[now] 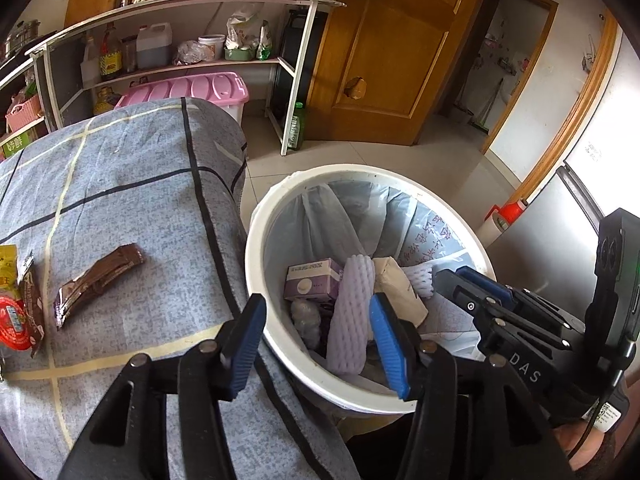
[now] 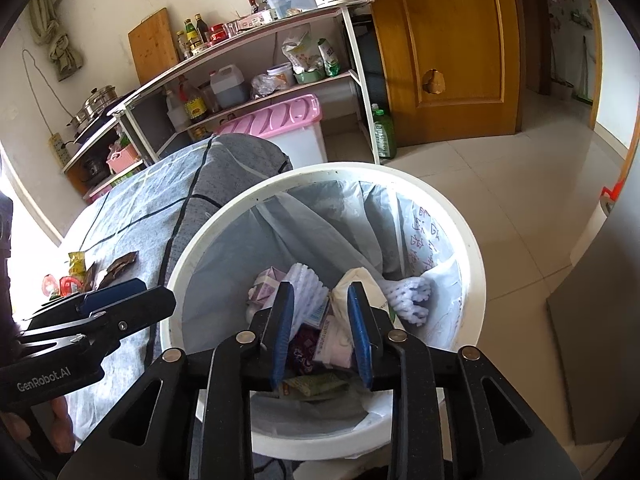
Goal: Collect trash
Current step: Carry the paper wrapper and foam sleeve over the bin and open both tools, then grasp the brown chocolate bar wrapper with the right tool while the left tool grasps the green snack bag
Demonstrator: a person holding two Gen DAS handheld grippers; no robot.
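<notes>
Right now both grippers are hanging over the white bin (image 2: 476,280) beside the worktop's (image 1: 132,168) edge: the right gripper (image 2: 320,332) is holding its fingers apart with nothing clamped, and the left gripper (image 1: 316,344) is likewise standing open and empty, so this is looking like the dropping step. Boxes, foam netting (image 1: 352,312) and wrappers are lying in the bin's liner. Next, a hand is needing to go back for the brown wrapper (image 1: 100,280) and red packet (image 1: 14,320) near the worktop's left edge. "GenRobot.AI" and "DAS" are showing on the gripper bodies; the liner's red writing is illegible.
</notes>
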